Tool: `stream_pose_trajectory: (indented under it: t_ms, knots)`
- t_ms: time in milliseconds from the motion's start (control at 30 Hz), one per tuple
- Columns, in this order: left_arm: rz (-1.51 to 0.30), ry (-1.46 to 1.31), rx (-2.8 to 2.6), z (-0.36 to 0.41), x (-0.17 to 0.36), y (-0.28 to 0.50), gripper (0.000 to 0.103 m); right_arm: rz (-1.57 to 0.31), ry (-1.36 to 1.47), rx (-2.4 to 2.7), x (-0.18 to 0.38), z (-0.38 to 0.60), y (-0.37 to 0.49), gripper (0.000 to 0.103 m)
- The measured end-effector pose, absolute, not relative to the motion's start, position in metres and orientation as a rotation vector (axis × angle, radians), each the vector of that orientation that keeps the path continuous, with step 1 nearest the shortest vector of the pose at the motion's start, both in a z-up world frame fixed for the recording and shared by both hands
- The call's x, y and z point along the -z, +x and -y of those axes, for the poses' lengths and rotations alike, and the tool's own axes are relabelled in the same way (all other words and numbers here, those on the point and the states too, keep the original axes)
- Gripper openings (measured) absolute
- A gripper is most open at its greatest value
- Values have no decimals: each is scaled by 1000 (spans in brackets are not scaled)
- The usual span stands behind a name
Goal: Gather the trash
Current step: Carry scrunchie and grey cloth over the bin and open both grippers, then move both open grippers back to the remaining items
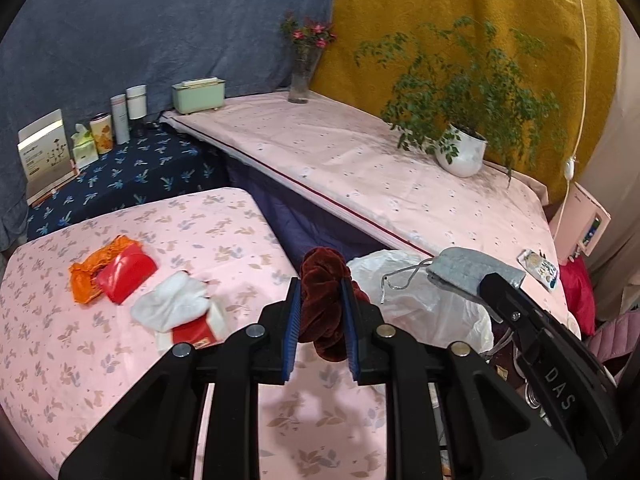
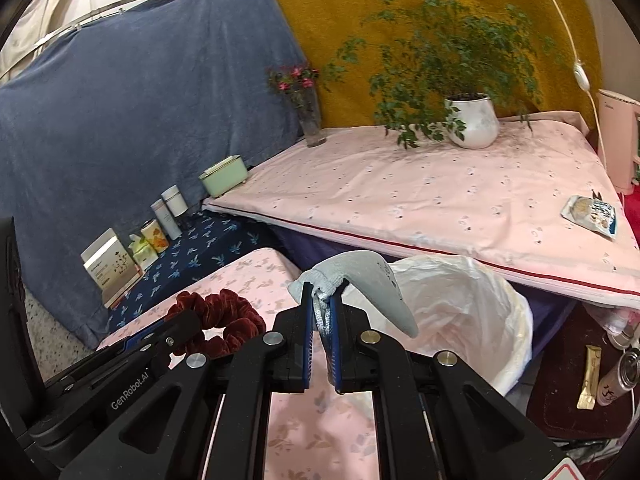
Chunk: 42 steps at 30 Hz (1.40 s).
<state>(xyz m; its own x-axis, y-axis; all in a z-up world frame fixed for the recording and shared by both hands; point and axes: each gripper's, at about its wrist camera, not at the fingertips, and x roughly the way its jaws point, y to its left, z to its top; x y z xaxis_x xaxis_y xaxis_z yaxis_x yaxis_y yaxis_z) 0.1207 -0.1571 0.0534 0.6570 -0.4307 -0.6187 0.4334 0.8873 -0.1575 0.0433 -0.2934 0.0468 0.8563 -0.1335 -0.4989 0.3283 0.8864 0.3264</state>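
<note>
From the left wrist view, the left gripper [image 1: 320, 320] has its blue ribbed pads pinched narrowly on a dark red crushed-velvet hair scrunchie [image 1: 322, 304], held above the near right edge of the low table in the pink leaf-print cloth [image 1: 48, 320]. Just past that edge gapes the white crinkled plastic bag lining the bin [image 1: 424, 300]. The scrunchie is soft and springy, gripped through only one fold; I judge it could squirm free and land on the cloth short of the bag. On the table's left half lie a glossy red pouch on orange crumpled netting [image 1: 116, 274] and a red tissue pack with white tissue bunched out of it [image 1: 180, 312], both not yet gathered. A flattened printed snack wrapper [image 1: 538, 268] lies near the right corner of the higher pale pink bedspread [image 1: 360, 168].

From the right wrist view, the right gripper [image 2: 321, 320] is nearly closed on the ear loops and edge of a grey fabric face mask [image 2: 368, 280], which arches limply over the bag's near rim. The loops are thin and slick, so the mask may cling to the ribbed pads when released, or slide off early. The two grippers ride close together here, and I think they could knock as both aim for one opening. The bag's film is flimsy; a brush may fold its mouth shut.
</note>
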Motion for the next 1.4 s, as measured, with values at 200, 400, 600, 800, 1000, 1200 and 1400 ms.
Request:
stream_pose_trajectory:
  t_ms: [200, 400, 600, 800, 1000, 1200, 1400]
  knots:
    - [-701, 27, 550, 187, -47, 120, 19, -487, 440, 301, -38, 323, 30, 7]
    - [-721, 48, 589, 213, -39, 125, 19, -498, 466, 347, -27, 349, 24, 7]
    - [-748, 44, 632, 234, -32, 133, 21, -515, 467, 371, -17, 361, 25, 7]
    - [-759, 28, 620, 238, -28, 140, 54, -543, 470, 379, -9, 367, 35, 11]
    - [-762, 29, 589, 230, -24, 146, 58, -546, 472, 380, -4, 366, 42, 14]
    - [-751, 23, 548, 217, -23, 151, 58, -542, 455, 375, -6, 358, 46, 27]
    - [-742, 19, 511, 200, -22, 152, 58, -545, 439, 362, -8, 347, 48, 33]
